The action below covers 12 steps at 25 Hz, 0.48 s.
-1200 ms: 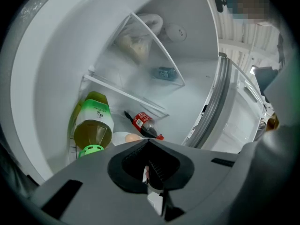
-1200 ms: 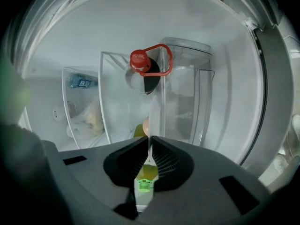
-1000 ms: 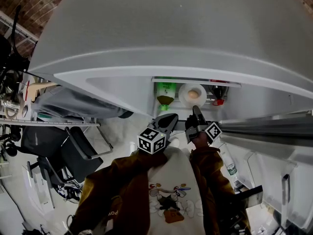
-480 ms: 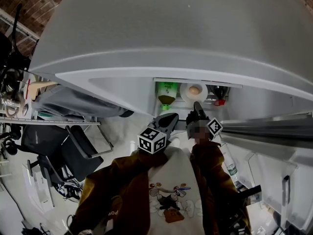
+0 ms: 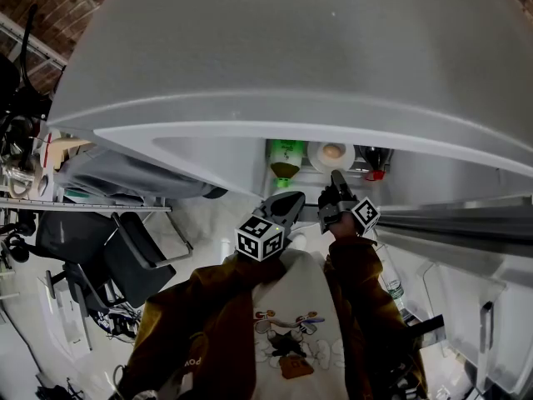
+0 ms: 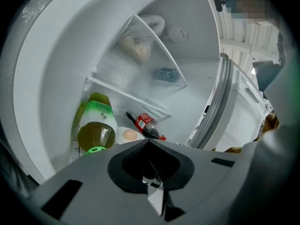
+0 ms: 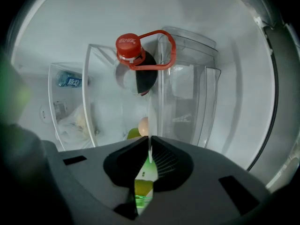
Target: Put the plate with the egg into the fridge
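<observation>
Now the right gripper [image 5: 336, 177] pinches the plate [image 5: 315, 158] with the egg [image 5: 332, 150] inside the fridge [image 6: 47, 78]; next, let go. The left gripper [image 5: 285, 203] is clenched, empty.

Ahead and far to the left of the left gripper [image 5: 290, 202], a red brick wall [image 5: 46, 2] stands above a cluttered metal wire shelf [image 5: 83, 211]. Nearer, to the gripper's left, a black office chair [image 5: 125, 261] stands on the pale, evenly lit floor [image 5: 204, 223].
</observation>
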Motion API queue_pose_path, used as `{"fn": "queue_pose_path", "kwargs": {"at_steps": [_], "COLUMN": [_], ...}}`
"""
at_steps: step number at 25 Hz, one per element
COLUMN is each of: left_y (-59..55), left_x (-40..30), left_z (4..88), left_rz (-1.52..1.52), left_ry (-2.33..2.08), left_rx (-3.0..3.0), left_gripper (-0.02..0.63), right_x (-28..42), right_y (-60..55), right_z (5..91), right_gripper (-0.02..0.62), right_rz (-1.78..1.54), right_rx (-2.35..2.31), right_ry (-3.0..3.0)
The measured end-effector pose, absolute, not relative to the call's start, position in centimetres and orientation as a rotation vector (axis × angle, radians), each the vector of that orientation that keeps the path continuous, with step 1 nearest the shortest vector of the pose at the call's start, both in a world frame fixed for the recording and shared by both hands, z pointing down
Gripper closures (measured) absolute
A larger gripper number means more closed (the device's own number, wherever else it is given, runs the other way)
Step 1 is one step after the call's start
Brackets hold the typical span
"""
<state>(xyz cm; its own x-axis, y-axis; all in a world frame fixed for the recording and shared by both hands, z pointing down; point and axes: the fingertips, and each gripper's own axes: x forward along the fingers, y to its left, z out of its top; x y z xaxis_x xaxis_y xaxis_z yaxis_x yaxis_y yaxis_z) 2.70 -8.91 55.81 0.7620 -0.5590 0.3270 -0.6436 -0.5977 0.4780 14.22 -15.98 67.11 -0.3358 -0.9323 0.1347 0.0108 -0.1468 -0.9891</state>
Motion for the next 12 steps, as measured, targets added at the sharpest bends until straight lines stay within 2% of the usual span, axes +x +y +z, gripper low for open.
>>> {"fn": "queue_pose_path", "kwargs": {"at_steps": [12], "left_y": [-9.5], "left_x": [2.6], "left_z": [55.6], "left_rz": [0.189], "left_ry": [-0.897], "left_rx": [2.376], "left_gripper": [0.600], "right_x": [14.0], "right_y": [-17.3], "right_z": [66.8], "right_gripper": [0.577], "right_rz": [-1.589], "right_rx": [-1.153], "right_ry": [1.385]}}
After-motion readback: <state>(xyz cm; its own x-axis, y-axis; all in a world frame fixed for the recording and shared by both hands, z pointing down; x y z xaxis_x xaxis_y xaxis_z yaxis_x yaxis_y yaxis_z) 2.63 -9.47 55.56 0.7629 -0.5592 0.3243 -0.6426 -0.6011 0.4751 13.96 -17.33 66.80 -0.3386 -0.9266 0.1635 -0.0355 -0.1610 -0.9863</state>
